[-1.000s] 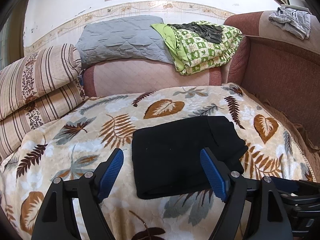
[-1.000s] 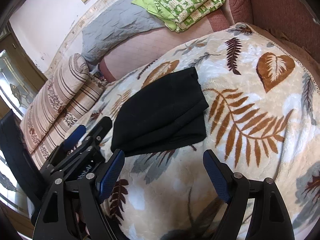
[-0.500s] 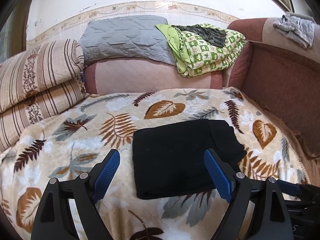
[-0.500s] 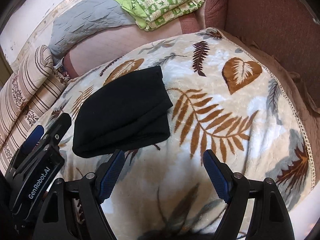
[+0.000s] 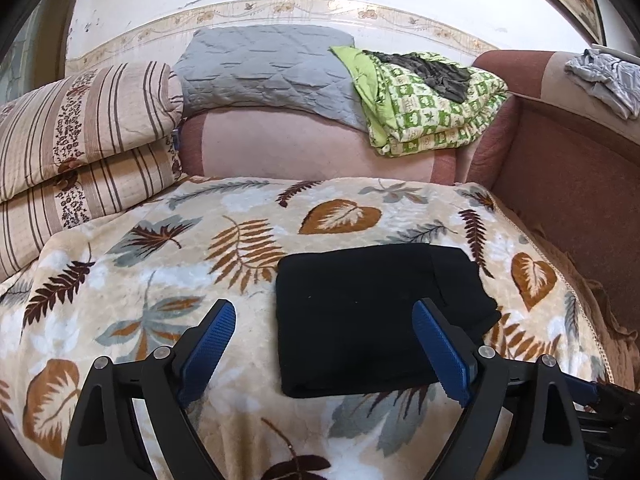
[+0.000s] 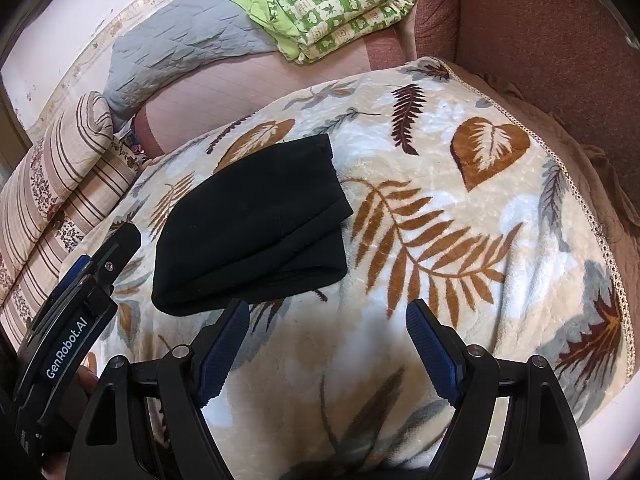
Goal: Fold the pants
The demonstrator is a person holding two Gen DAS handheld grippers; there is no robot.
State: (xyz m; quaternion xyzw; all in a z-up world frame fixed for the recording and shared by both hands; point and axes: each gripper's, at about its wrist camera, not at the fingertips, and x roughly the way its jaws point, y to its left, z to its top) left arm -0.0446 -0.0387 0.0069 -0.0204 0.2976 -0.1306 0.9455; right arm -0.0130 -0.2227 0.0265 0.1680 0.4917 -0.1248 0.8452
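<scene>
The black pants (image 5: 372, 316) lie folded into a compact rectangle on the leaf-patterned blanket (image 5: 168, 280). They also show in the right wrist view (image 6: 252, 224). My left gripper (image 5: 324, 348) is open and empty, held just in front of the pants' near edge, its right finger overlapping them in view. My right gripper (image 6: 328, 344) is open and empty, to the right of the pants and nearer than them. The left gripper's body (image 6: 76, 312) shows at the left in the right wrist view.
Two striped pillows (image 5: 72, 152) are stacked at the left. A grey quilt (image 5: 264, 72) and a green patterned blanket (image 5: 432, 100) lie on the sofa back. A brown sofa arm (image 5: 572, 184) bounds the right side, with a grey garment (image 5: 608, 80) on top.
Both grippers have pulled back and risen from the folded pants, staying open. The right wrist view has swung right. The pants have not moved.
</scene>
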